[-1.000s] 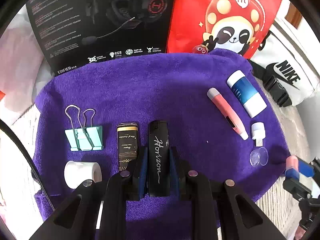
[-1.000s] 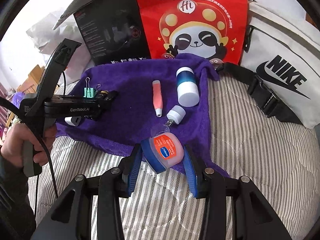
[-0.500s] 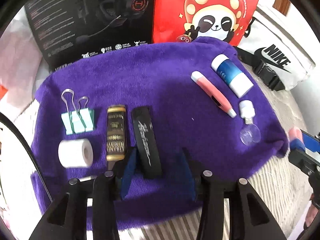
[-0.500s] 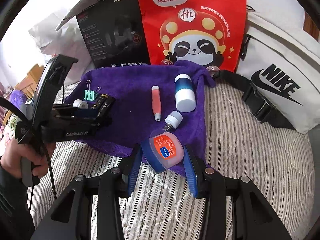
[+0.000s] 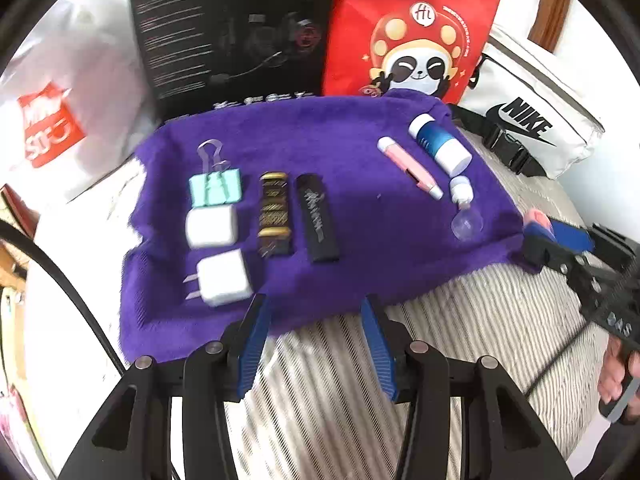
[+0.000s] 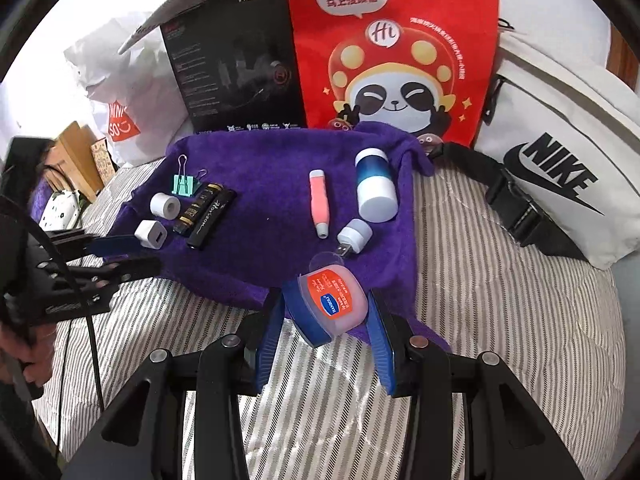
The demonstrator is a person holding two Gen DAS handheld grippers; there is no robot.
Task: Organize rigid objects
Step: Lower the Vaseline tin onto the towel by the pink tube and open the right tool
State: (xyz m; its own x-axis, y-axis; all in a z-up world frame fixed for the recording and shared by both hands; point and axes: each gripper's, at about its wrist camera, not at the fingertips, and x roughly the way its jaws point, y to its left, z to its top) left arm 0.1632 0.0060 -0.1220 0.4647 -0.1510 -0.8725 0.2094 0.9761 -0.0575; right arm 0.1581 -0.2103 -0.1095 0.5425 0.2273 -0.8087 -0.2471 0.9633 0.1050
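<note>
Bed [image 6: 500,300]: striped cover, carrying all of it, as before.
Purple towel [image 5: 340,152]: spread flat, unmoved.
Left gripper [image 5: 316,344]: spread, its jaws having just been opening, with nothing between them; a second ago it pinched the black lighter, now it has pulled back past the towel's near edge, over the stripes.
Right gripper [image 6: 326,320]: pinching the small pink jar [image 6: 334,298] exactly as earlier, at the towel's near corner.
Black lighter [image 5: 317,217]: lying free on the towel, just beside the gold-and-black lighter [image 5: 274,214].
White charger plug [image 5: 222,282]: newly in view, near the white tape roll [image 5: 210,226].
</note>
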